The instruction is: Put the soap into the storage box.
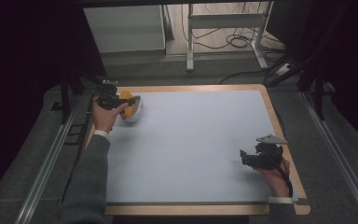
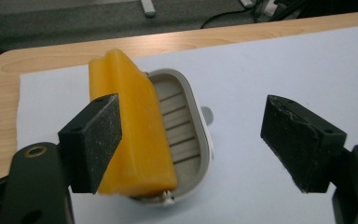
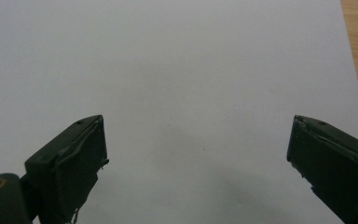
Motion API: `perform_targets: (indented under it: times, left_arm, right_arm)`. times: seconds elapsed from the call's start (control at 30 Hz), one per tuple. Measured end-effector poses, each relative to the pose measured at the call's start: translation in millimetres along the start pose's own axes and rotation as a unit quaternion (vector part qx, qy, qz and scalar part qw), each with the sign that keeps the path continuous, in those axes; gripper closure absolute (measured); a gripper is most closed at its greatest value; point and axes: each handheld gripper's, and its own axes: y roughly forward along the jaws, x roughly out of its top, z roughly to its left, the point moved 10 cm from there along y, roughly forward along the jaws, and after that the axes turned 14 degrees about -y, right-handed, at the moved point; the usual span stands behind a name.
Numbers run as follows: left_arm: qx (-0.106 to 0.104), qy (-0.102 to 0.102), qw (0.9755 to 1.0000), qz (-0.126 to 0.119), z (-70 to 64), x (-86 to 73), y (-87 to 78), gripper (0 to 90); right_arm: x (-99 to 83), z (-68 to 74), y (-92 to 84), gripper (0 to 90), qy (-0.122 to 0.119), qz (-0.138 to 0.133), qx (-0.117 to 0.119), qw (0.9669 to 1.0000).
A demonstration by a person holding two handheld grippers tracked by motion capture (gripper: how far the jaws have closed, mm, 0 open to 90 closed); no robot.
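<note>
Yellow-orange rectangular soap bar (image 2: 133, 130) leaning in white oval ribbed soap dish (image 2: 186, 140), far-left corner of pale-blue-covered tabletop (image 1: 191, 140), left tool (image 2: 191, 140) wide, empty, right tool (image 3: 198, 158) wide, empty, near-right edge.

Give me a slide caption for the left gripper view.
Open left gripper above a yellow soap bar leaning in a ribbed grey soap dish.

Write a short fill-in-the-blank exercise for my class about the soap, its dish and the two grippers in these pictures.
1. The yellow soap bar leans on edge in a ribbed white ____.
2. The jaws of the left gripper stand ____, gripping nothing.
3. The right gripper points at the bare ____ mat.
4. The soap dish sits near the table's far ____ corner in the high view.

Missing words: dish; open; white; left
</note>
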Motion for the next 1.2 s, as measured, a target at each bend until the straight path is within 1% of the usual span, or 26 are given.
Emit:
perform_targets:
  times: [0.1, 0.13, 0.23, 0.33, 0.4, 0.43, 0.57, 0.6, 0.63, 0.73, 0.77, 0.87, 0.9, 0.97, 1.0, 1.03, 1.1, 1.13, 1.2]
  left_arm:
    - [-0.006, 0.017, 0.9998, -0.001, -5.2, -9.5, -8.5, 21.2]
    - [-0.011, 0.022, 0.9997, -0.001, -8.2, -12.9, -11.6, 20.9]
    - [-0.031, 0.042, 0.9986, 0.008, -19.6, -26.3, -20.8, 20.1]
    - [-0.050, 0.063, 0.9966, 0.020, -30.1, -44.1, -27.8, 20.0]
    - [-0.057, 0.075, 0.9952, 0.026, -34.2, -57.6, -31.0, 19.9]
    - [-0.061, 0.082, 0.9943, 0.030, -35.3, -67.1, -32.9, 20.0]
    - [-0.075, 0.082, 0.9927, 0.046, -34.0, -96.9, -37.5, 20.2]
    - [-0.078, 0.079, 0.9927, 0.049, -32.8, -105.0, -38.3, 20.0]
    - [-0.079, 0.076, 0.9927, 0.051, -31.0, -114.7, -38.8, 19.9]
    - [-0.079, 0.075, 0.9924, 0.056, -28.0, -133.4, -40.5, 20.0]
    - [-0.078, 0.076, 0.9926, 0.053, -27.0, -138.2, -41.5, 20.0]
    - [-0.082, 0.071, 0.9929, 0.048, -26.6, -148.3, -44.6, 20.4]
    - [-0.081, 0.074, 0.9928, 0.048, -26.2, -150.9, -45.3, 20.4]
    - [-0.074, 0.087, 0.9918, 0.056, -24.3, -156.5, -45.8, 19.7]
    - [-0.072, 0.085, 0.9923, 0.054, -23.4, -158.1, -46.2, 19.3]
    - [-0.077, 0.078, 0.9928, 0.050, -23.7, -160.0, -46.4, 19.3]
    - [-0.083, 0.072, 0.9928, 0.047, -24.4, -163.5, -46.0, 19.4]
    - [-0.084, 0.074, 0.9925, 0.049, -24.5, -165.9, -45.0, 19.7]
    - [-0.080, 0.085, 0.9914, 0.058, -24.3, -169.4, -42.6, 19.6]
  right_arm:
    - [0.2, 0.0, 0.5, 4.8, -0.002, 0.000, -0.001, 1.0000]
    - [0.0, 0.2, 0.7, 4.8, -0.002, 0.001, -0.001, 1.0000]
    - [0.0, 0.7, 1.2, 4.8, -0.003, 0.001, -0.002, 1.0000]
    - [1.3, 1.1, 0.3, 4.9, -0.003, -0.002, -0.001, 1.0000]
    - [1.6, 1.3, -0.2, 4.9, -0.003, -0.003, -0.001, 1.0000]
    - [1.7, 1.5, -0.5, 4.8, -0.002, -0.003, 0.000, 1.0000]
    - [2.0, 1.9, -0.9, 4.9, -0.002, -0.003, -0.001, 1.0000]
    - [1.9, 2.1, -0.8, 4.9, -0.003, -0.003, 0.000, 1.0000]
    - [1.9, 2.5, -0.6, 4.9, -0.004, -0.002, 0.000, 1.0000]
    - [2.5, 3.8, 0.0, 4.8, -0.006, -0.002, 0.001, 1.0000]
    - [2.7, 4.3, 0.2, 4.8, -0.007, -0.002, 0.000, 1.0000]
    - [3.6, 5.9, 0.3, 4.9, -0.009, -0.002, 0.000, 1.0000]
    - [3.8, 6.2, 0.3, 4.9, -0.009, -0.002, 0.000, 1.0000]
    - [3.9, 6.7, 0.4, 4.8, -0.010, -0.001, 0.000, 0.9999]
    - [3.7, 6.7, 0.5, 4.8, -0.011, -0.001, 0.000, 0.9999]
    - [3.4, 6.5, 0.7, 4.9, -0.011, -0.001, 0.000, 0.9999]
    - [2.9, 6.2, 0.9, 4.9, -0.011, 0.000, -0.001, 0.9999]
    - [2.7, 6.0, 1.0, 4.9, -0.011, 0.001, -0.001, 0.9999]
    - [2.6, 5.6, 1.1, 4.9, -0.011, 0.001, -0.002, 0.9999]
